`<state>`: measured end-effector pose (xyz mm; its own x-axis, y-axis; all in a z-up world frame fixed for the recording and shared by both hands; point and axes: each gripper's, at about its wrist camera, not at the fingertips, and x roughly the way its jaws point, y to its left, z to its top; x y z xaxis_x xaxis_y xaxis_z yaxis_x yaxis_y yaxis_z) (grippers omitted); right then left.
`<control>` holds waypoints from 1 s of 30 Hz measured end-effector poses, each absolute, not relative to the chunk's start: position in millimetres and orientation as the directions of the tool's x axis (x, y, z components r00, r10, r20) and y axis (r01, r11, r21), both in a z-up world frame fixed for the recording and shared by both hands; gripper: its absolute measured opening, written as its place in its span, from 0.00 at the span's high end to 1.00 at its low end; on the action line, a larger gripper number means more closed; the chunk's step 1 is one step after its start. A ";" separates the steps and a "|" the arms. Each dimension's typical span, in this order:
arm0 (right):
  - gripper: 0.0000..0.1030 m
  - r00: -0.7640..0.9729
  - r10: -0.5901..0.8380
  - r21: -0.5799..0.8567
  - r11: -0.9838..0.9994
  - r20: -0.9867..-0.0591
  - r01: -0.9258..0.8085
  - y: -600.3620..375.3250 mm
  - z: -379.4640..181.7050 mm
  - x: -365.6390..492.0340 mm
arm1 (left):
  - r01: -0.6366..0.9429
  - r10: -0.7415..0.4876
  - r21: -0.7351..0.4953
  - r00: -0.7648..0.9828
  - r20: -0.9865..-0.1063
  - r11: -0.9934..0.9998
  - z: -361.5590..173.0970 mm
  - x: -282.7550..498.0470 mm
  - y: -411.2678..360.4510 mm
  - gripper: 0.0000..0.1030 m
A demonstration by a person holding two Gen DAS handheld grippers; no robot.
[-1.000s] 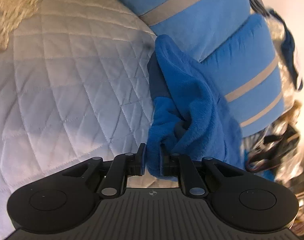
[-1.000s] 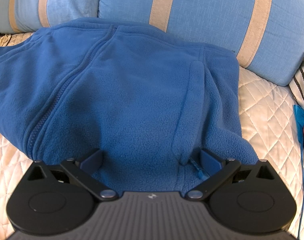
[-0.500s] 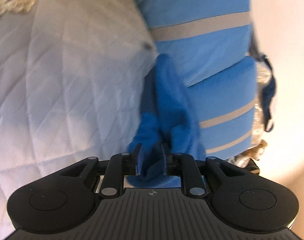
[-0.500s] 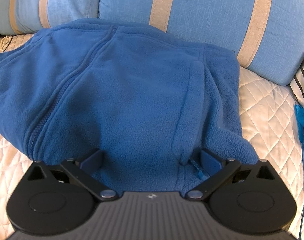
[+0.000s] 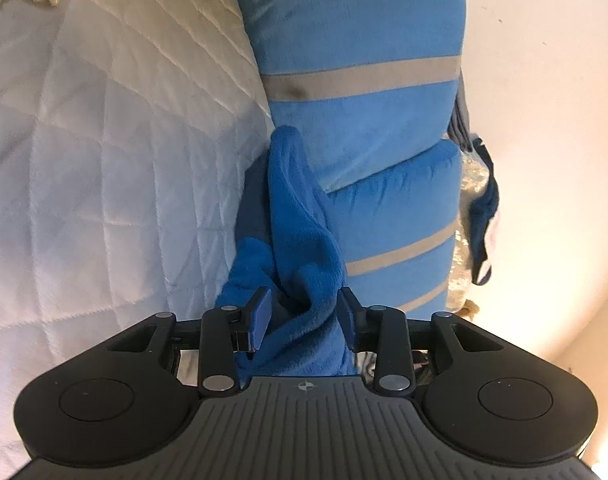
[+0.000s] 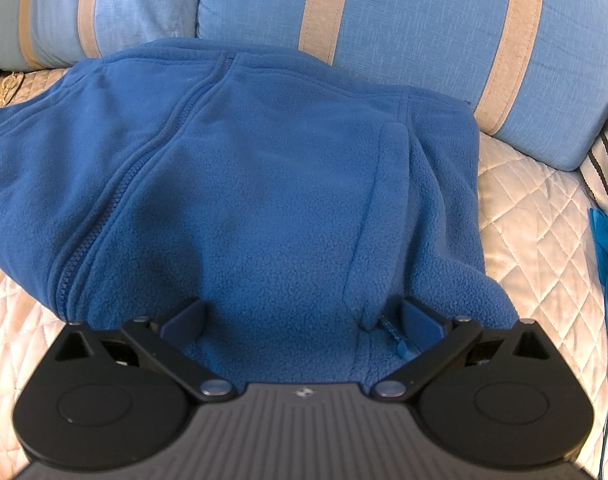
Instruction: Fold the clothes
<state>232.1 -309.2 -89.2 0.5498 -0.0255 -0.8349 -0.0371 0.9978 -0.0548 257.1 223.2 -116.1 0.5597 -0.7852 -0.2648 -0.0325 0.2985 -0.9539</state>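
Black ribbed gripper point(image 5: 304, 312) bodies, blue-padded jaws, silver screws

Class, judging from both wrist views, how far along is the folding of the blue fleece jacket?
Done: the jacket lies zipped and spread on the quilt. In hand: the left gripper, fingers parted, has a bunch of fleece between them; the right gripper is wide open over the hem. Left: every visible fold.

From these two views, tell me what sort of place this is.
Most likely a bedroom, with the work done on a bed. A pale quilted bedspread covers the surface, blue pillows with tan stripes lie along its far edge, and a blue fleece jacket is spread out on it for folding.
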 end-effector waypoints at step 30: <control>0.01 0.554 -0.021 -0.049 0.998 -0.832 -0.036 -307.6 -90.0 229.0 | 0.143 -0.605 -0.697 0.635 -0.480 0.703 -57.1 291.8 174.4 0.97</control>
<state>229.0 -307.6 -90.0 0.5536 -0.0214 -0.8325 -0.0356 0.9981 -0.0493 291.8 174.4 -57.1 0.6354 -0.6052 -0.4797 0.1432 0.7028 -0.6969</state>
